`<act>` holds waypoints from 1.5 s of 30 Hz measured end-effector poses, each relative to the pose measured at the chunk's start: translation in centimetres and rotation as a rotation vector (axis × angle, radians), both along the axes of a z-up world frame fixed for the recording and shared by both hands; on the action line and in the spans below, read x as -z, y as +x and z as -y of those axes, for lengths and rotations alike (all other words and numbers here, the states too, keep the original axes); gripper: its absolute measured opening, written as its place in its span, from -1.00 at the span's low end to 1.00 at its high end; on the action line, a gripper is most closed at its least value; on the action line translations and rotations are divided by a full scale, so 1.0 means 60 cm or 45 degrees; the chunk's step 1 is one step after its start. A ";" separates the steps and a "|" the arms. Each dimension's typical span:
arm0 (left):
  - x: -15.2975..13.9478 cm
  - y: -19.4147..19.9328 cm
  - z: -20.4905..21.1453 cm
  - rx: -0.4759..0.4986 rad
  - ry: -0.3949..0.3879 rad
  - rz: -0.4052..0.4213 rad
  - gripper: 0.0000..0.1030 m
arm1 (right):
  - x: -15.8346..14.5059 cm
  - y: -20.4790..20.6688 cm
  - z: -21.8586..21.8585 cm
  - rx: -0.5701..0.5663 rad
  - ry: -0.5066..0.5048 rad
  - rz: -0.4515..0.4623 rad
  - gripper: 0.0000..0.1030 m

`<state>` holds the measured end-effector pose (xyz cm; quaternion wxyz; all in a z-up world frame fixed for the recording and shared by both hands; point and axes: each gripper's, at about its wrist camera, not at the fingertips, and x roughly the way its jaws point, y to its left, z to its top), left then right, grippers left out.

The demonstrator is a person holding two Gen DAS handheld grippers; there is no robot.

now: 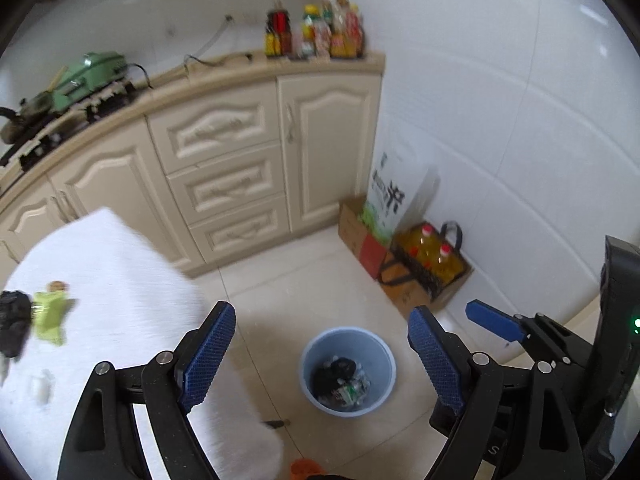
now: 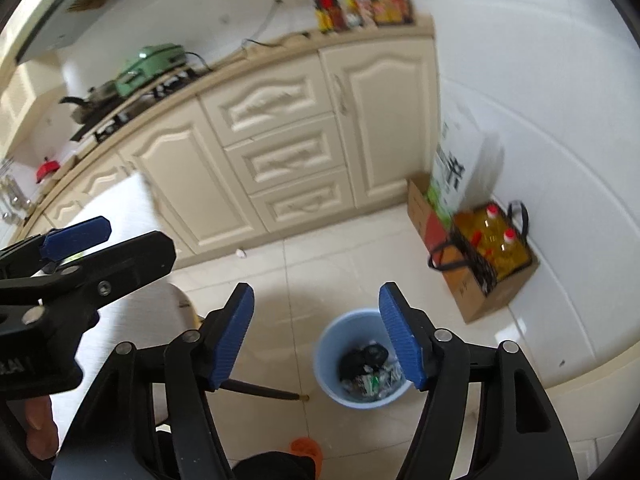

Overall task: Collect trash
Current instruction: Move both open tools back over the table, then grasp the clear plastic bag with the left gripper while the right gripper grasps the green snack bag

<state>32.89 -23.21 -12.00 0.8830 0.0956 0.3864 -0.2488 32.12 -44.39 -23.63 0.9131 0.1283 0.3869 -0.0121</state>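
A light blue bin stands on the tiled floor with black and crumpled trash inside; it also shows in the right wrist view. On the white table at the left lie a green wrapper, a black crumpled bag and a small white scrap. My left gripper is open and empty, held above the floor beside the table edge. My right gripper is open and empty, above the bin.
Cream kitchen cabinets run along the back, with a green cooker and sauce bottles on the counter. A cardboard box with oil bottles and a rice bag stand by the white tiled wall.
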 end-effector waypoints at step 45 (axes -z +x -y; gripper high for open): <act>0.072 0.086 -0.756 -0.774 0.033 -0.079 0.09 | 0.033 0.288 -0.594 -0.437 -0.092 -0.223 0.69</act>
